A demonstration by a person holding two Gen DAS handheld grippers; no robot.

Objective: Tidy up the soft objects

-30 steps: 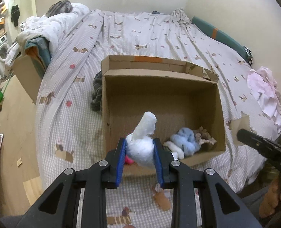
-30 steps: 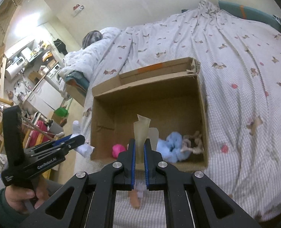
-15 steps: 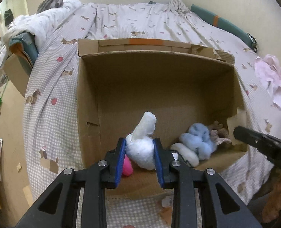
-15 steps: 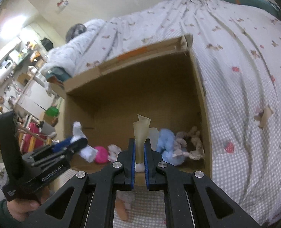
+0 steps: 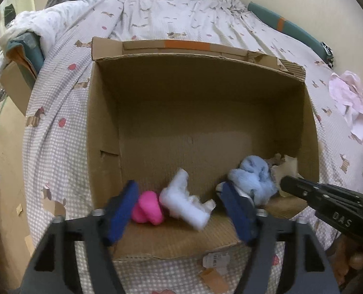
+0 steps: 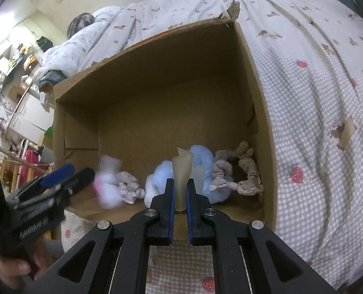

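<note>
My left tool (image 5: 179,214), jaws just sprung wide, drops the fluffy white soft toy (image 5: 186,204) beside the pink one (image 5: 148,208) in the brown cardboard box (image 5: 103,132); my right tool (image 6: 179,204), pinching a translucent beige strip (image 6: 181,171), should release low inside.
</note>
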